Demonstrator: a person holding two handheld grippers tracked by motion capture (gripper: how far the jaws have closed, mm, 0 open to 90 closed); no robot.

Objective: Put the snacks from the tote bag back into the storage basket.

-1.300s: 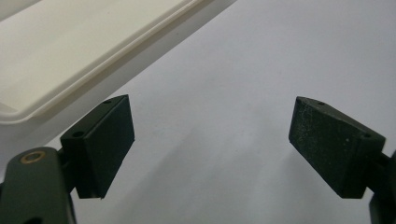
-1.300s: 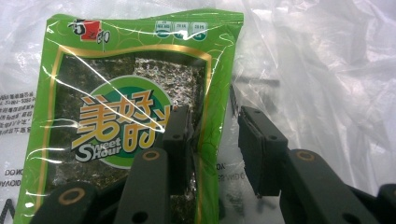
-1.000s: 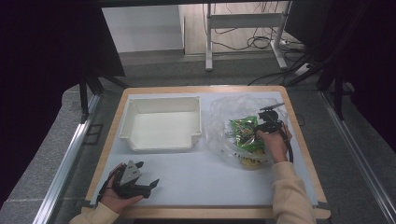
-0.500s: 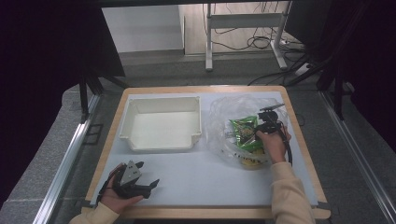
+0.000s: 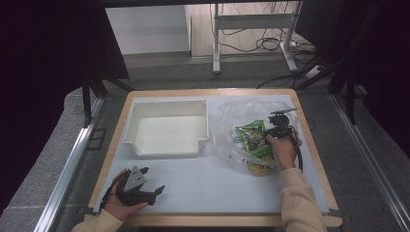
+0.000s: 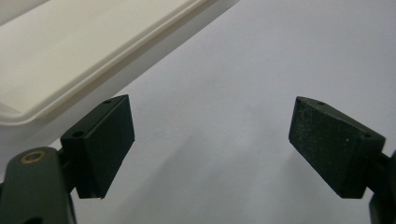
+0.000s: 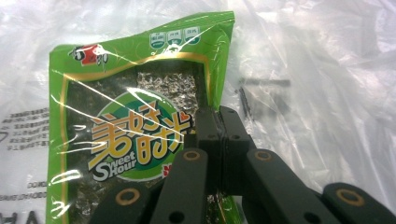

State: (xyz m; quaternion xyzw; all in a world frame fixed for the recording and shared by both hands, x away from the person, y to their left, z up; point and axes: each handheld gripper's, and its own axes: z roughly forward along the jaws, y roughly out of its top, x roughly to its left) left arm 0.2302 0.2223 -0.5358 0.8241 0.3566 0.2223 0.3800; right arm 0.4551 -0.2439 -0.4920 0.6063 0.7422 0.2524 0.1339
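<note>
Right tongs [image 7: 219, 122] just closed, pinching the right edge of the green snack packet [image 7: 135, 130] lying on the clear plastic bag [image 7: 327, 70]; looks light, crinkly, slippery, so grip the edge seam; left tongs [image 6: 210, 140] spread, idle.

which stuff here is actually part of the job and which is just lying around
In the job:
- right claw, shut on the green snack packet
- green snack packet, lying with the clear plastic bag
- clear plastic bag, crumpled on the table's right side

Lying about:
- white tray, empty
- left claw, open over bare table
- yellowish item under the plastic
</note>
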